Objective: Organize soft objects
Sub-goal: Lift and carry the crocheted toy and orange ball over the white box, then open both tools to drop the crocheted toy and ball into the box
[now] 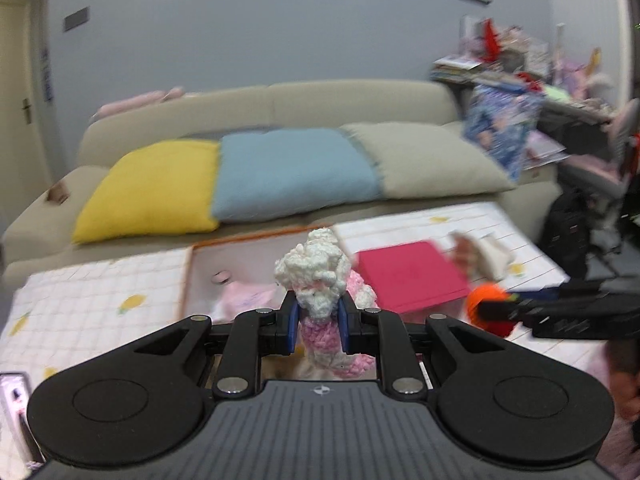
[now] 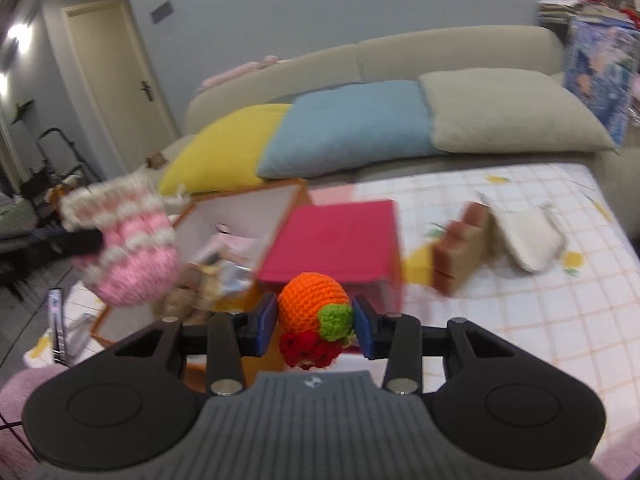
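Sofa point(image 1: 256, 108) fills the back of both views, beige, with 3 cushions in a row — yellow point(image 1: 148, 188), blue point(image 1: 292, 168), grey-beige point(image 1: 424, 160). Grey wall behind; a cluttered desk point(image 1: 520, 68) at the right edge, a door point(image 2: 116, 76) at the left.

Table point(image 2: 520, 312) in front of the sofa, under a white checked cloth with small lemon prints. On it: an open box point(image 1: 208, 264) with orange edges and pale items inside, and a pink lid or board point(image 2: 340, 236) resting against its right side. Further right, a brown-and-tan block point(image 2: 460, 248) and a flat cream pouch point(image 2: 528, 236), blurred.

Left gripper point(image 1: 318, 322): blue pads clamped narrow on the pink-and-white crochet toy point(image 1: 316, 280), held at its middle, above the box. The yarn gives visibly.

Right gripper point(image 2: 316, 326): pads set moderately apart, pressed on either side of the orange crochet fruit point(image 2: 310, 304) with its green and red trim, held above the table beside the box.

Handling, as judged — both toys light, squashy, non-slip, unbreakable. Best held across the fattest part of the body; trim and loose loops would stretch or snag.
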`<action>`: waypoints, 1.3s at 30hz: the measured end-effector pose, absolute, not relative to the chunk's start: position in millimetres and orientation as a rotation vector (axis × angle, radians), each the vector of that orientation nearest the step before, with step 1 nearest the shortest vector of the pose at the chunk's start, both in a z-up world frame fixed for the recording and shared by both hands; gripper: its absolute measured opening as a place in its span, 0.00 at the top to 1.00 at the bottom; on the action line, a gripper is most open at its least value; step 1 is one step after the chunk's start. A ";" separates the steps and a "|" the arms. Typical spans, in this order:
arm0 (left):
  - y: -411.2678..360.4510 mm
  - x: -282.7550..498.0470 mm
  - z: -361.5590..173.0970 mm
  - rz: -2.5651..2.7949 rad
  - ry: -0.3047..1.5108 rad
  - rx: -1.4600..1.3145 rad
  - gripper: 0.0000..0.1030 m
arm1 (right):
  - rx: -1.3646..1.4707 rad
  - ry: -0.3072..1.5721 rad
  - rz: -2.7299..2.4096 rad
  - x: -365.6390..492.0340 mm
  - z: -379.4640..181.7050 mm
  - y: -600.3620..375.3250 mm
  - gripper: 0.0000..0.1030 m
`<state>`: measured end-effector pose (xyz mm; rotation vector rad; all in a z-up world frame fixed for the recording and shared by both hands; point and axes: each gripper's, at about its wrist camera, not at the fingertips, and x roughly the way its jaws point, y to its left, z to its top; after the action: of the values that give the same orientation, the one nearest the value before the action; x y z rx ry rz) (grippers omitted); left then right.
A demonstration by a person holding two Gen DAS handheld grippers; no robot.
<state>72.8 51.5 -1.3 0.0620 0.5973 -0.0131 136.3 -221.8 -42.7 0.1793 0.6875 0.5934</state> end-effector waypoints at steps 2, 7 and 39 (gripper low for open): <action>64.3 76.2 -5.8 0.020 0.637 0.052 0.79 | 0.163 0.680 0.633 136.9 -35.1 -205.6 0.61; 103.3 93.1 -21.7 0.086 0.778 -0.099 0.79 | 0.090 0.700 0.724 142.9 -22.9 -159.2 0.61; 137.2 110.2 -48.4 0.122 0.883 -0.157 0.34 | -0.215 1.125 0.703 190.9 -72.2 -22.3 0.60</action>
<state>110.2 137.2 -48.4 -0.1570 0.8829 0.1217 190.9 -22.2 -72.2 -0.2150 1.1247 0.7028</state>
